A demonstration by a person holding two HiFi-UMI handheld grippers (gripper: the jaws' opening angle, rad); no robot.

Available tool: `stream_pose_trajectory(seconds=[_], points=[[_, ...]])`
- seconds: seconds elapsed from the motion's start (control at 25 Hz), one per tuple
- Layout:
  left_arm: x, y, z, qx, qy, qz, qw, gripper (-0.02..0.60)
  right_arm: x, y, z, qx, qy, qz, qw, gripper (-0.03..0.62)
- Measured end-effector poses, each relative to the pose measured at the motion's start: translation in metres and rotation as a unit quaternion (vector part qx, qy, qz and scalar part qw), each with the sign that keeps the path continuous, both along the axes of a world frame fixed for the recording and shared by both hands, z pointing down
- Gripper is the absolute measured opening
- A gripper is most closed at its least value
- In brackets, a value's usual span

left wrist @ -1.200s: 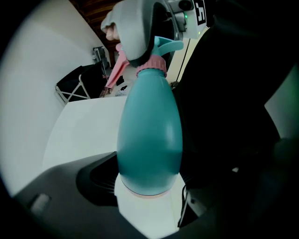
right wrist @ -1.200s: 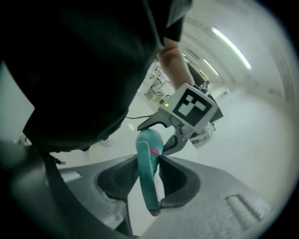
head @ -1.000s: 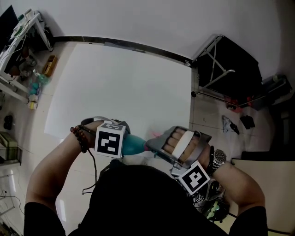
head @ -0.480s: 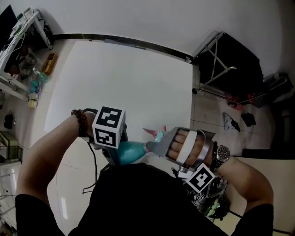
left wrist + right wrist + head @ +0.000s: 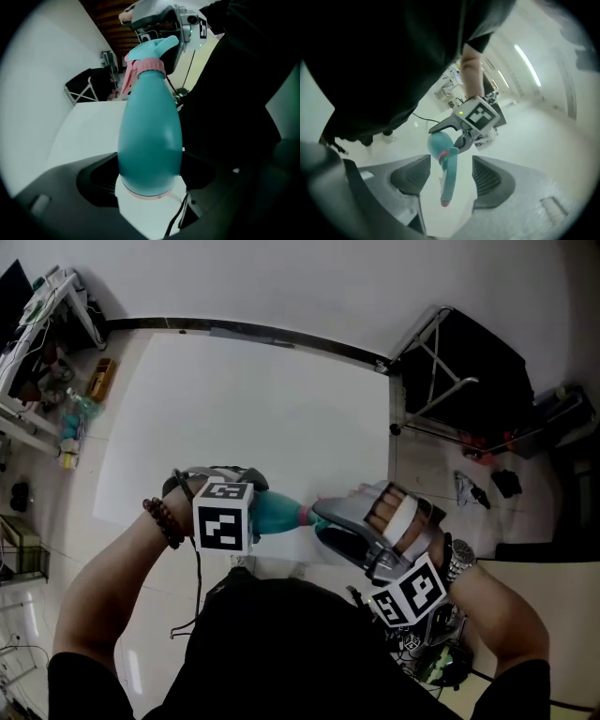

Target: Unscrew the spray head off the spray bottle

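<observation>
A teal spray bottle (image 5: 274, 512) lies level above the table's near edge, its body clamped in my left gripper (image 5: 251, 514), which is shut on it. In the left gripper view the bottle (image 5: 150, 136) rises from the jaws to its pink collar (image 5: 149, 65) and teal spray head (image 5: 154, 47). My right gripper (image 5: 323, 521) sits over the head end and hides most of it in the head view. In the right gripper view the spray head (image 5: 449, 176) lies between the opening jaws of that gripper (image 5: 450, 180), with a gap at each pad (image 5: 490, 180).
The white table (image 5: 234, 399) stretches away from me. A black folding stand (image 5: 469, 362) is past its right edge, with small items on the floor (image 5: 469, 493). A cluttered shelf (image 5: 47, 324) stands at far left. My dark-clothed body fills the bottom of the head view.
The left gripper has rolled and brought the bottle level again. The right hand has turned and shifted right; the pink trigger that stuck out half a second ago is now hidden behind it.
</observation>
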State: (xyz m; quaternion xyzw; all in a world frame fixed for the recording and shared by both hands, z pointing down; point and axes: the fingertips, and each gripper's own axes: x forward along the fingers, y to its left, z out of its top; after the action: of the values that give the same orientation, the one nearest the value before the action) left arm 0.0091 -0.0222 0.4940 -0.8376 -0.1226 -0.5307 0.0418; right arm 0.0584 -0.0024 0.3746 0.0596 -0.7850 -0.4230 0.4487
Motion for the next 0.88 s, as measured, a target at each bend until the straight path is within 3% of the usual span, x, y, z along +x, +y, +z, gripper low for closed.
stream_pose_trajectory(seconds=[0.08, 0.12, 0.16, 0.2, 0.24, 0.28, 0.36, 0.4, 0.44, 0.48, 0.52, 0.6, 0.64, 0.72, 0.88], points=[[0.000, -0.015, 0.003, 0.047, 0.006, -0.028, 0.9985, 0.416, 0.004, -0.009, -0.013, -0.088, -0.059, 0.073, 0.992, 0.272], [-0.001, -0.023, 0.004, 0.070, 0.007, -0.043, 0.9966, 0.416, 0.004, -0.015, -0.023, -0.136, -0.100, 0.109, 0.980, 0.280], [-0.003, -0.031, 0.005, 0.093, 0.007, -0.057, 0.9940, 0.416, 0.005, -0.023, -0.034, -0.187, -0.150, 0.144, 0.960, 0.282], [-0.004, -0.039, 0.006, 0.117, 0.007, -0.073, 0.9904, 0.416, 0.007, -0.032, -0.044, -0.242, -0.211, 0.185, 0.929, 0.282], [-0.006, -0.046, 0.006, 0.143, 0.006, -0.088, 0.9857, 0.416, 0.014, -0.042, -0.051, -0.303, -0.271, 0.240, 0.881, 0.282], [-0.007, -0.054, 0.006, 0.170, 0.003, -0.103, 0.9800, 0.416, 0.024, -0.050, -0.051, -0.369, -0.313, 0.305, 0.820, 0.282], [-0.009, -0.066, 0.004, 0.211, -0.002, -0.131, 0.9686, 0.416, 0.042, -0.060, -0.041, -0.496, -0.360, 0.408, 0.677, 0.295], [-0.009, -0.071, 0.003, 0.224, -0.002, -0.145, 0.9637, 0.416, 0.045, -0.061, -0.036, -0.543, -0.375, 0.437, 0.611, 0.299], [-0.010, -0.076, 0.001, 0.238, -0.003, -0.156, 0.9587, 0.416, 0.047, -0.061, -0.031, -0.575, -0.385, 0.456, 0.560, 0.299], [-0.010, -0.081, -0.002, 0.252, -0.005, -0.166, 0.9534, 0.416, 0.047, -0.059, -0.026, -0.597, -0.392, 0.468, 0.521, 0.299], [-0.010, -0.085, -0.004, 0.266, -0.007, -0.173, 0.9483, 0.416, 0.045, -0.056, -0.022, -0.616, -0.397, 0.473, 0.490, 0.299], [-0.009, -0.092, -0.008, 0.292, -0.011, -0.182, 0.9389, 0.416, 0.035, -0.051, -0.017, -0.655, -0.408, 0.464, 0.435, 0.299], [-0.009, -0.094, -0.011, 0.306, -0.013, -0.184, 0.9340, 0.416, 0.030, -0.049, -0.016, -0.671, -0.414, 0.455, 0.414, 0.299], [-0.009, -0.098, -0.017, 0.336, -0.016, -0.184, 0.9238, 0.416, 0.023, -0.050, -0.014, -0.689, -0.424, 0.444, 0.384, 0.299], [0.001, -0.102, -0.032, 0.396, -0.006, -0.177, 0.9008, 0.416, 0.019, -0.059, -0.007, -0.698, -0.451, 0.441, 0.338, 0.299]])
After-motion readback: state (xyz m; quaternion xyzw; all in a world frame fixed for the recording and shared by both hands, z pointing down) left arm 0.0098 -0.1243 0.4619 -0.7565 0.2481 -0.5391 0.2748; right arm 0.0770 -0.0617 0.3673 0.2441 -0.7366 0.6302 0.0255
